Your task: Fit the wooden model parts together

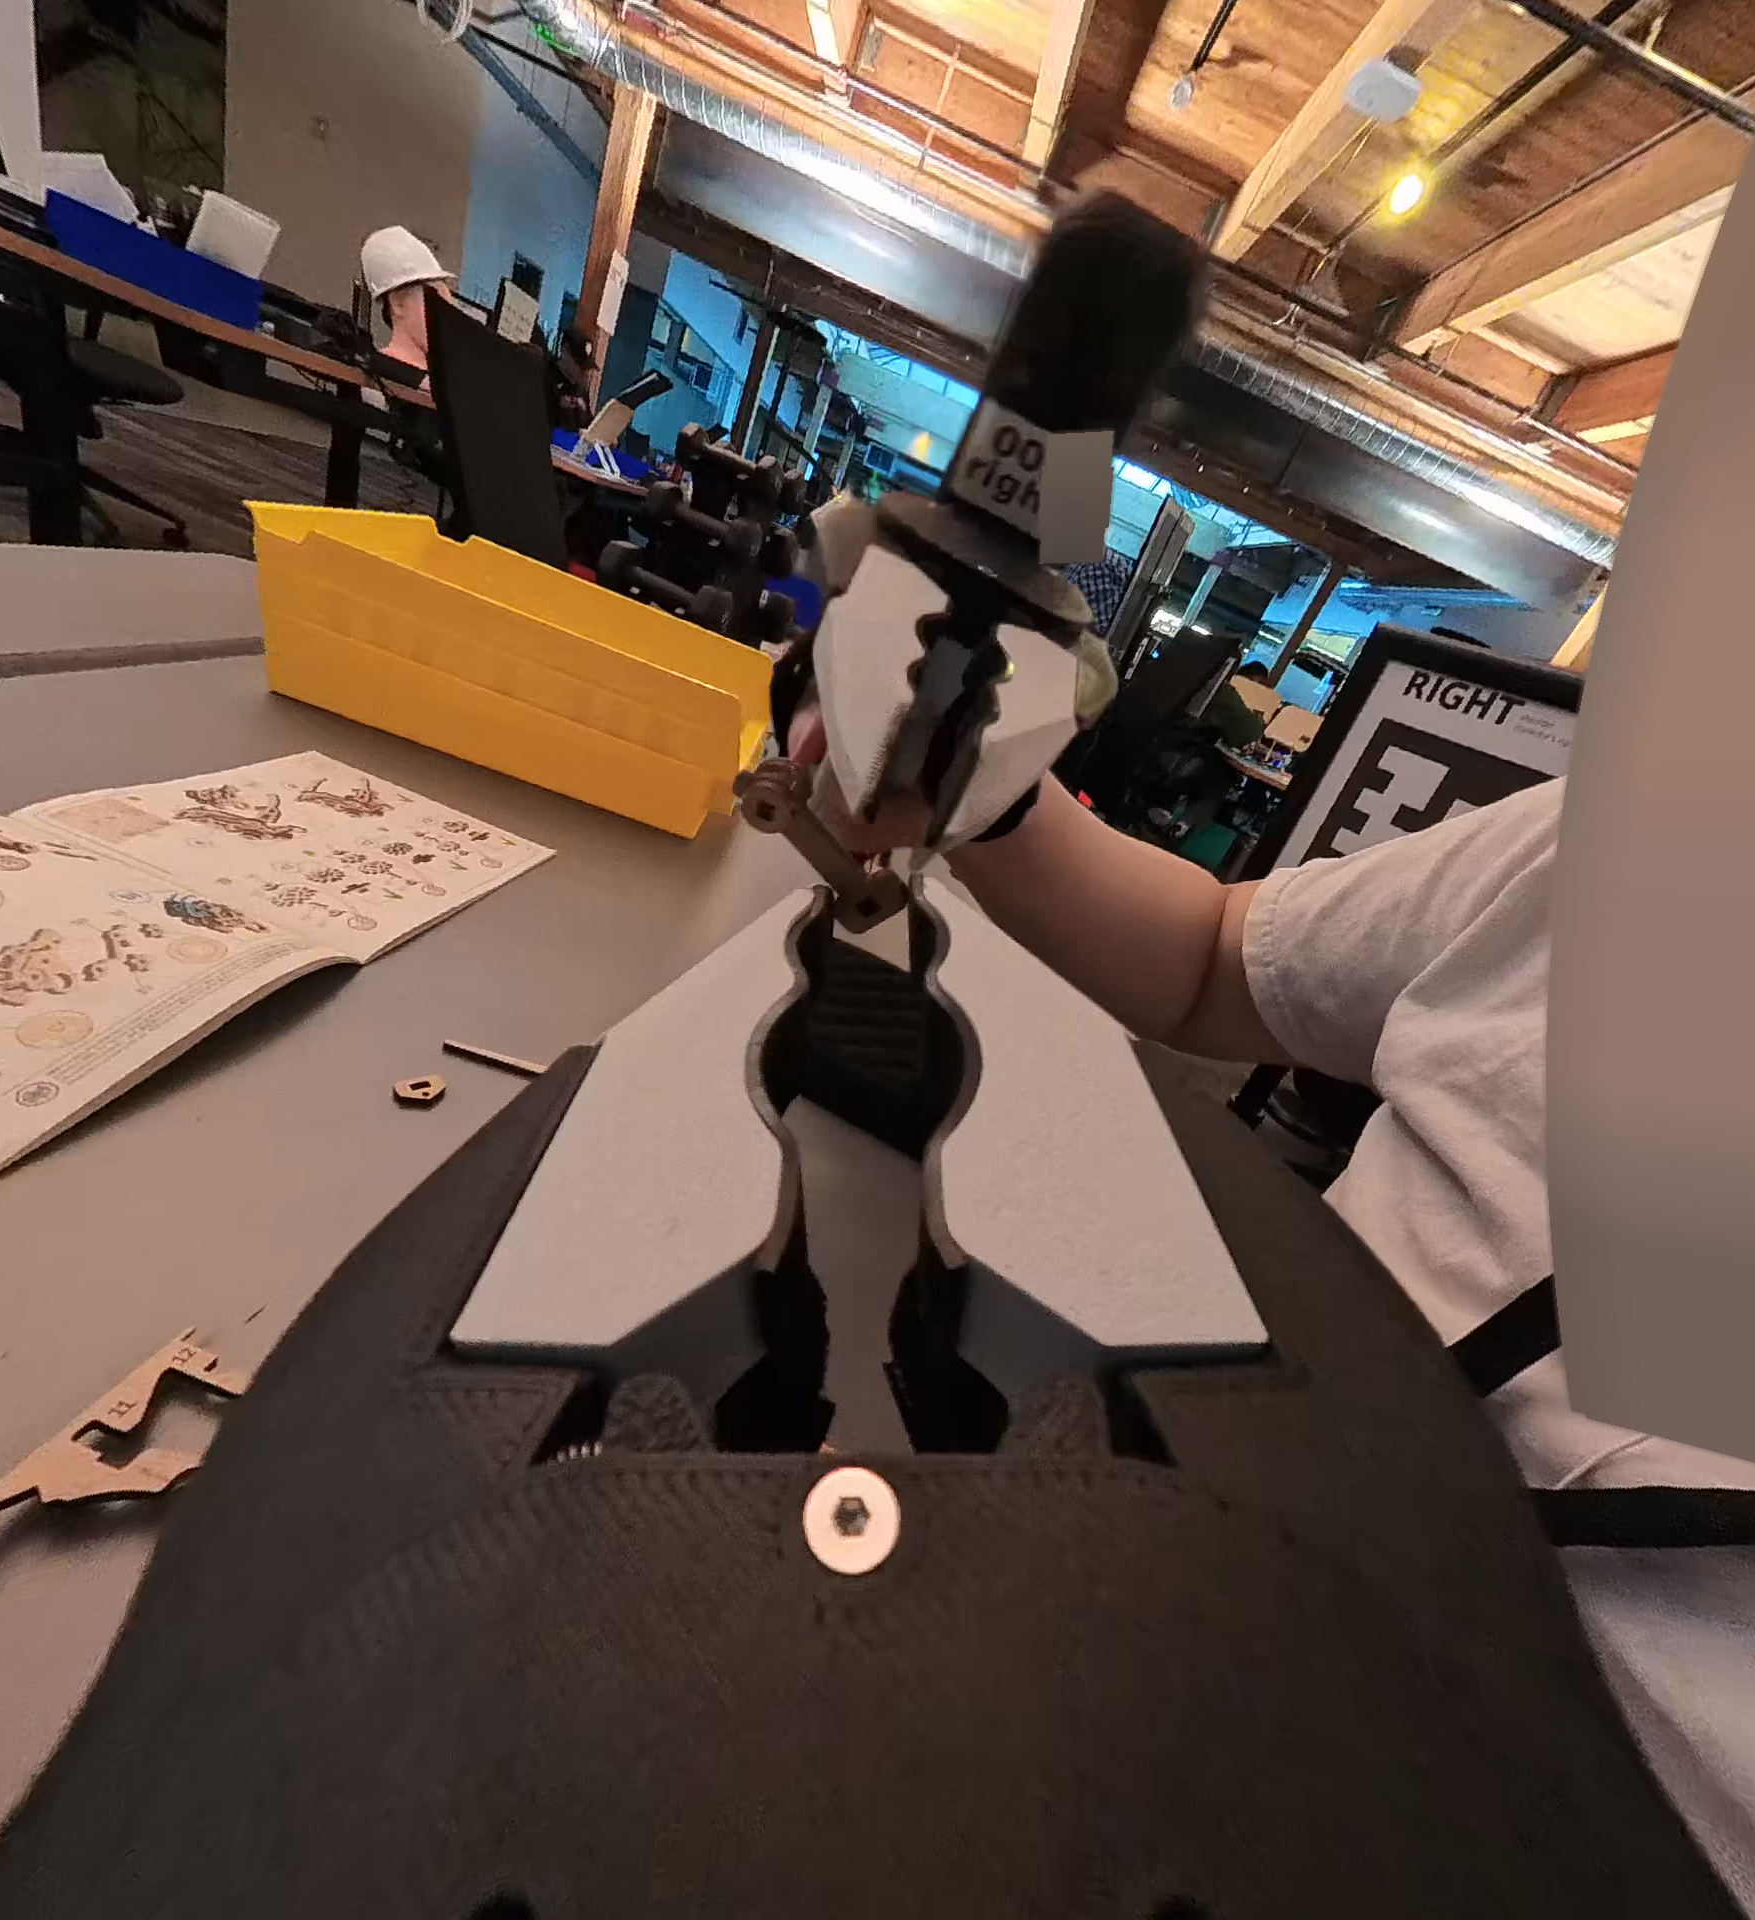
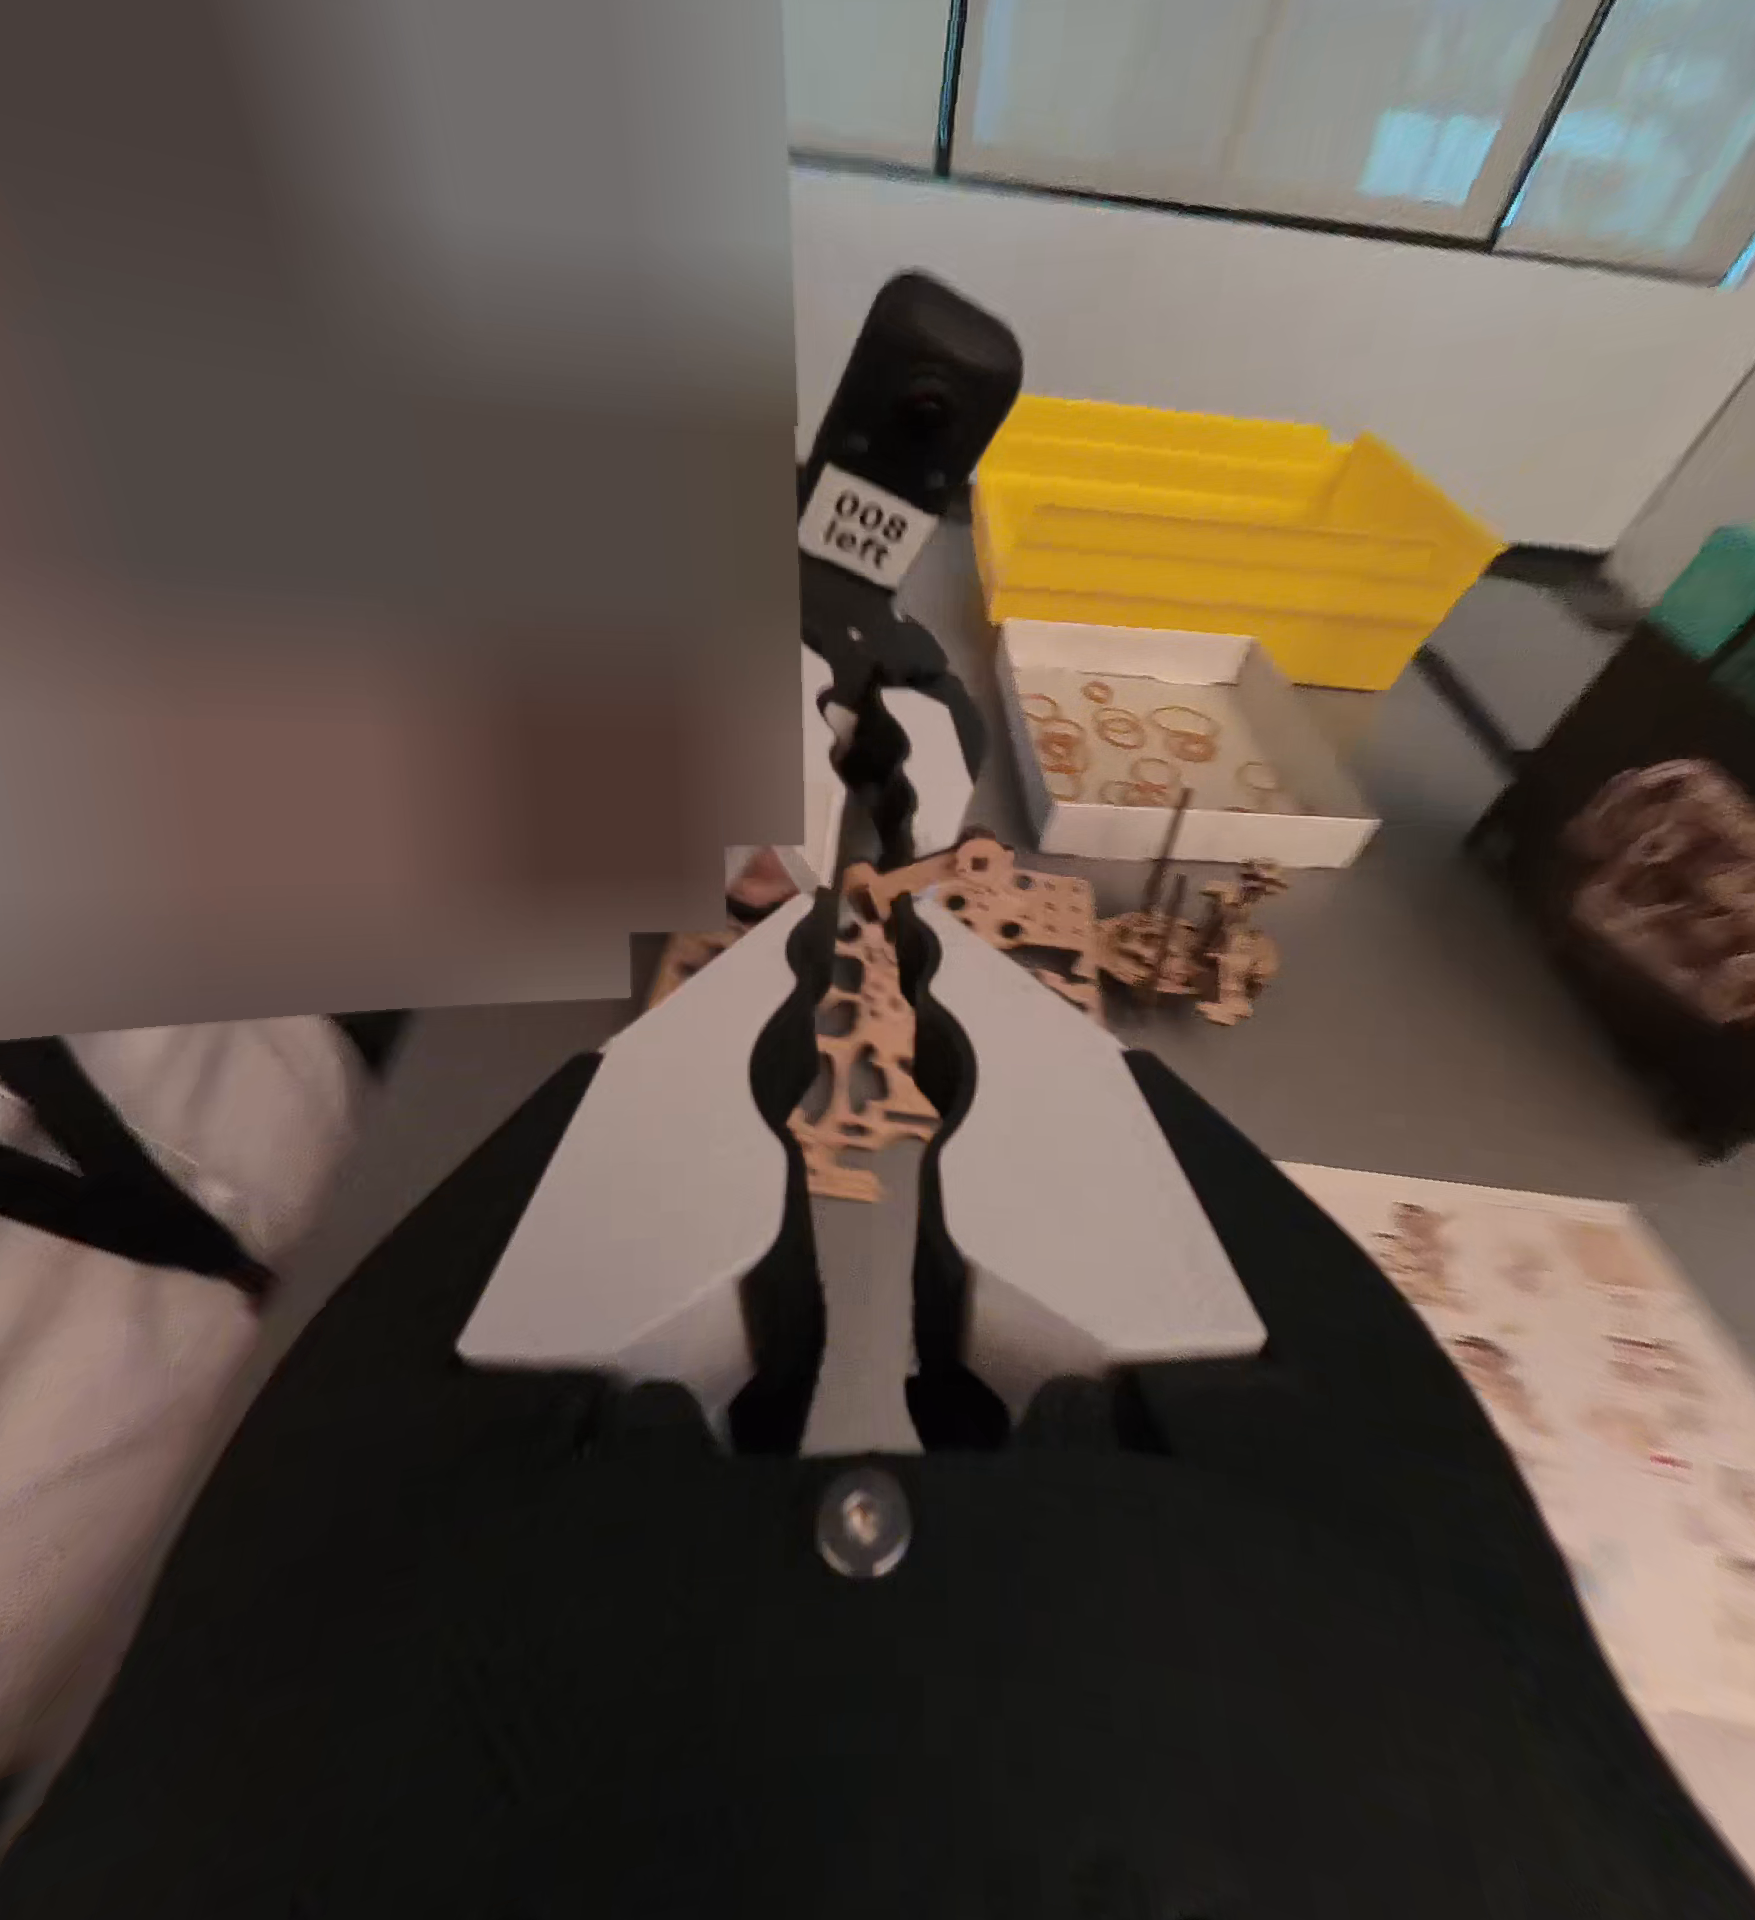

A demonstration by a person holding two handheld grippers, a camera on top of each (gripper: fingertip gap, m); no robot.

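We judge the joining step to be in hand: both tools meet in the air above the table [image 1: 177, 1195]; the left tool [image 1: 868, 914] has its fingers pressed nearly together, pinching the lower end of a small wooden link piece [image 1: 821, 847], while the right tool [image 1: 899, 831], at 12 o'clock from it, closes on the same piece's upper part; whether a second part sits between them we cannot tell. Next, we think, the ends must be lined up and pushed home gently, since thin ply snaps. A half-built wooden model [image 2: 1185, 940] and a perforated wooden sheet [image 2: 1018, 904] lie at 1 o'clock of the right tool [image 2: 868, 909]. Beyond, a white box [image 2: 1195, 831] holds loose rubber bands [image 2: 1179, 727]; the yellow bin [image 2: 1237, 551] shows nothing inside that we can make out.
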